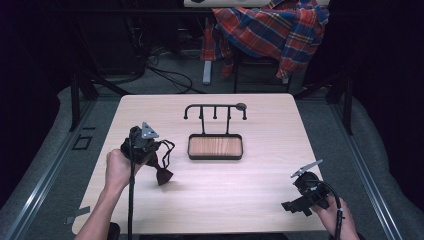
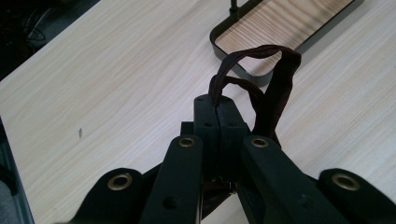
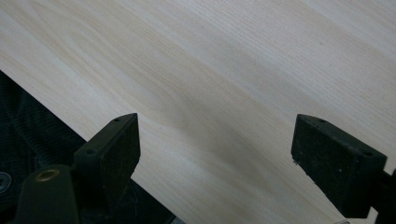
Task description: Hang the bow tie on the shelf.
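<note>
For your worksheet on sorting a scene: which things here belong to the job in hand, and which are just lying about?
Job in hand:
left gripper, shut on the dark cord
hook rack
wooden tray

Lying about:
right gripper, open over the table
checked shirt behind

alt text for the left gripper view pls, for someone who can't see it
The left gripper, its two black jaws pressed together, pinches a dark maroon strap that loops up above a pale wooden table. Beyond the loop sits the rounded corner of a black-rimmed tray with a wood-grain floor.
</note>
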`<state>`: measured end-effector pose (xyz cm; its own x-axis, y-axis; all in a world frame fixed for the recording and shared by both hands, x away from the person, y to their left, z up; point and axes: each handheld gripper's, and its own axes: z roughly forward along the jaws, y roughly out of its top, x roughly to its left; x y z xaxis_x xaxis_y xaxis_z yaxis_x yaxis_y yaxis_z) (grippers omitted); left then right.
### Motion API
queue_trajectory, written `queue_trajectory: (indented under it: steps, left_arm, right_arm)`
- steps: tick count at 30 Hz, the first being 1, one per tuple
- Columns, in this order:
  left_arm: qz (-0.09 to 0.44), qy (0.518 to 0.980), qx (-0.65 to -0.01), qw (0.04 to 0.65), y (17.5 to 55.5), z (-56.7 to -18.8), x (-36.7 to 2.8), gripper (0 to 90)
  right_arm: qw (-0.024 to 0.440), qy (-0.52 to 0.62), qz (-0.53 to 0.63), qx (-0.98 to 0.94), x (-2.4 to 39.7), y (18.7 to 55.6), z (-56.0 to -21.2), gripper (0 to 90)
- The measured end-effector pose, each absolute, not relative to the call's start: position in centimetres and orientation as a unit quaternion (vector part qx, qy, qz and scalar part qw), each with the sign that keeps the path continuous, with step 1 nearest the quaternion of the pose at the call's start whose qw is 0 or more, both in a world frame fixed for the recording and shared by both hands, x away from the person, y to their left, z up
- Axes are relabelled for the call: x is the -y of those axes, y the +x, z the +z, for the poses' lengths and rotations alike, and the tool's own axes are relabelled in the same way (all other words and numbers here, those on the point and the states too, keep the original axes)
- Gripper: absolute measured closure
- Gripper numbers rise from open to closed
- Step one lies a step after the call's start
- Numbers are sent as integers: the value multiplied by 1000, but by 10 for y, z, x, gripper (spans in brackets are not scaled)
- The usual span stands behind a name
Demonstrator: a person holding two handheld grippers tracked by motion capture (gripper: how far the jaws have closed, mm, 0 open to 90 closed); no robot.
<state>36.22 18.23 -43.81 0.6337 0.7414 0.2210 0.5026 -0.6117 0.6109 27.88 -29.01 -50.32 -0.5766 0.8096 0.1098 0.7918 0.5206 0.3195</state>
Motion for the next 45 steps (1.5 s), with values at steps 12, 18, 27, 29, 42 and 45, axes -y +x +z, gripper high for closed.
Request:
queue_trajectory:
  steps: [12,18,27,29,42,45]
  left_arm:
    - [234,873,-349,248,378,-429,-166,892]
    - [241,874,-343,246,387,-419,-161,892]
    - [242,875,-340,246,397,-412,-150,892]
    - [243,875,-339,244,398,-411,-149,892]
    - [242,874,-337,254,408,-401,-141,892]
    - [244,873,-335,258,409,-397,-139,892]
  right_arm:
    - [32,462,170,-870,291,278,-502,153]
    - [31,463,172,-869,289,278,-502,154]
    - [28,462,170,-870,290,277,-502,154]
    - [28,461,167,-871,290,277,-502,154]
    - [28,460,168,-872,290,277,-502,154]
    - [27,460,168,-871,290,277,-502,154]
